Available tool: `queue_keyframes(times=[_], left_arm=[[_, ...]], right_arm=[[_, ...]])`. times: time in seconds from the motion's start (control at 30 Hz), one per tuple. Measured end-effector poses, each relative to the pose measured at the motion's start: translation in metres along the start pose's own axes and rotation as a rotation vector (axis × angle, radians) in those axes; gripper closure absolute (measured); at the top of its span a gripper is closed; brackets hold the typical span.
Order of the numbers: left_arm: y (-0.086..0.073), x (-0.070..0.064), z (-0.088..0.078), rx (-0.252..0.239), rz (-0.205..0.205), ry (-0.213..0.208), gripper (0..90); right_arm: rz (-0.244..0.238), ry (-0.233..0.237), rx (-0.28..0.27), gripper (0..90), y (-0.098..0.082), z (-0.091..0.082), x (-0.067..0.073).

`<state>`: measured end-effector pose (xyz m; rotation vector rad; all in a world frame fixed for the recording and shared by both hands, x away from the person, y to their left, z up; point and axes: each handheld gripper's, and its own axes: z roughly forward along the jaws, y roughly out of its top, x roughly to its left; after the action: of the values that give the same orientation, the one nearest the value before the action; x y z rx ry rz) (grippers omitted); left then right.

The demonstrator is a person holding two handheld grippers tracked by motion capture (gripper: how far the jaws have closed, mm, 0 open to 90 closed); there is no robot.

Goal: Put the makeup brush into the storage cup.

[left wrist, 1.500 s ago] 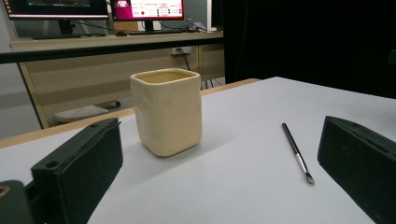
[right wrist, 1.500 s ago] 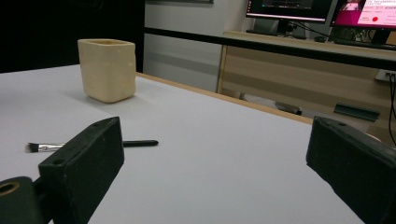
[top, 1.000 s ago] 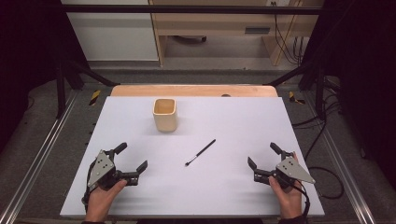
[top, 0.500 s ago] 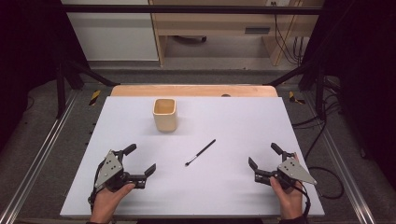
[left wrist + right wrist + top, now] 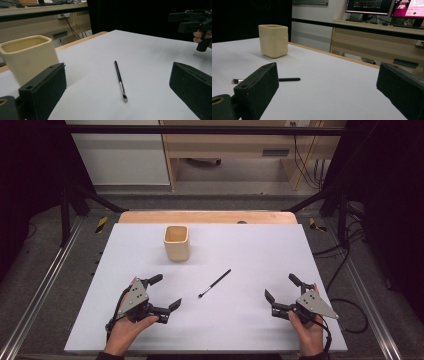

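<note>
Black handle, pale bristle tip: the brush lay flat on the white table, near its middle, touching nothing, with the cream cup standing upright well apart from it at about 11 o'clock. That was the relation my move turned on. From my left gripper the brush lay at roughly 2 o'clock, with its bristle end toward me and its handle running away up to 1 o'clock; in the left gripper view the brush sat between my two jaws, nearly in line with them, tip nearest. From my right gripper it lay off at 9 to 10 o'clock, well apart, and in the right gripper view the brush showed low and to the left, half behind my left-hand jaw, lying crosswise. So I judged the left the nearer and better lined up, though a grasp would want the jaws turned across the handle, not along it. Both grippers were released, jaws wide apart, holding nothing, and both hovered low at the near edge. Against a second ago: my left gripper had slid right and a little forward toward the brush, closing some of the gap; my right gripper had stayed about where it was; brush and cup had not shifted.
</note>
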<state>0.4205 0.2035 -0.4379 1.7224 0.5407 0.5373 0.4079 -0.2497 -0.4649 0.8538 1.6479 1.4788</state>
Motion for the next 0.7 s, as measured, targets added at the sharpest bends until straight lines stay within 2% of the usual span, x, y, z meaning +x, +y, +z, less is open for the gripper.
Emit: queue_keyframes(times=[0.03,0.2,0.43,0.47,0.5,0.7], left_arm=[[0.002,-0.002,0.006,0.017,0.012,-0.012,0.7],[0.005,-0.006,0.02,0.05,0.014,-0.02,1.1],[0.008,-0.013,0.034,0.101,0.031,-0.039,1.2],[0.008,-0.013,0.034,0.101,0.031,-0.039,1.3],[0.008,-0.014,0.037,0.121,0.03,-0.027,1.6],[0.009,-0.017,0.042,0.147,0.028,-0.027,1.8]], right_arm=[[-0.005,0.0,0.002,4.2,0.0,0.0,0.001],[0.001,-0.001,0.004,3.9,0.0,0.0,0.0],[0.014,0.001,0.012,3.8,0.0,0.0,0.0],[0.013,0.001,0.015,3.8,0.0,0.0,0.0],[0.01,0.002,0.018,3.8,0.0,0.0,0.0],[0.01,-0.001,0.017,3.8,0.0,0.0,0.0]])
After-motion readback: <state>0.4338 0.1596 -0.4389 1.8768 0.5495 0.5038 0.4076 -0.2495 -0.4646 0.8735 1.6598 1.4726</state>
